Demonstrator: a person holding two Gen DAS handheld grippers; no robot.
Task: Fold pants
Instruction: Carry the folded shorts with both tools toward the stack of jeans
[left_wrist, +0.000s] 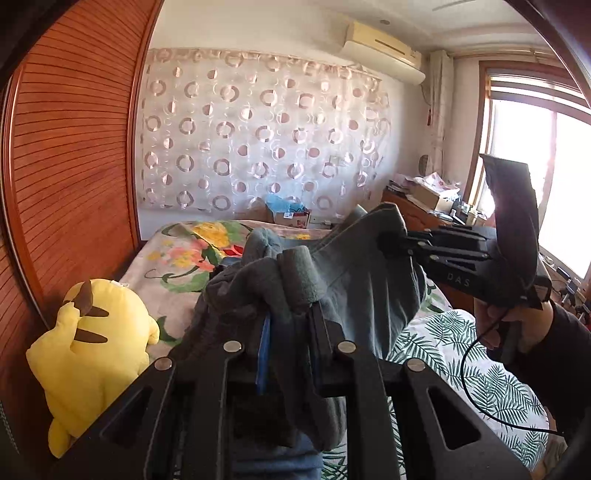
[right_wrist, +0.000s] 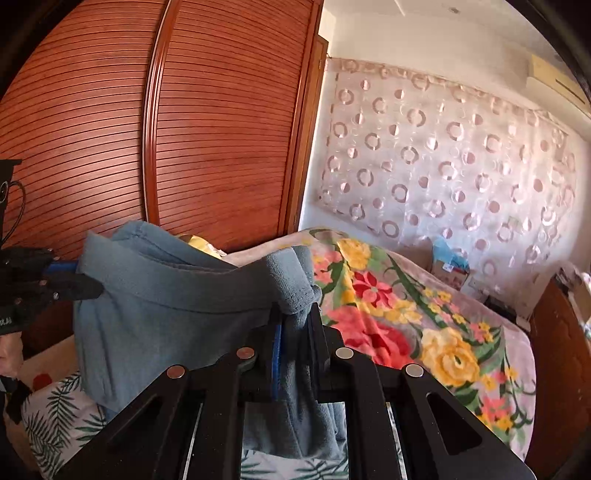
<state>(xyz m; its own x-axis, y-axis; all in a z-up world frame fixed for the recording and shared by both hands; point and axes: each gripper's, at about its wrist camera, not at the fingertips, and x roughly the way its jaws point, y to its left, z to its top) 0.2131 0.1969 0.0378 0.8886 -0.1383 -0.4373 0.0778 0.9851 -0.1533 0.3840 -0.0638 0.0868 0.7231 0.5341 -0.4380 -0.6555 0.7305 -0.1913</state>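
The grey-blue fleece pants (left_wrist: 354, 266) hung bunched above the bed (left_wrist: 480, 369), waistband stretched between the left gripper (left_wrist: 288, 314) and right gripper (right_wrist: 295, 317), both clamped on fabric.

The pants (left_wrist: 347, 273) are grey-blue, of soft fleecy cloth, and hang lifted above the bed (right_wrist: 424, 314) rather than lying on it. Their thick waistband runs roughly level across the top, bunched and rolled at one end, while the rest droops down in loose folds.
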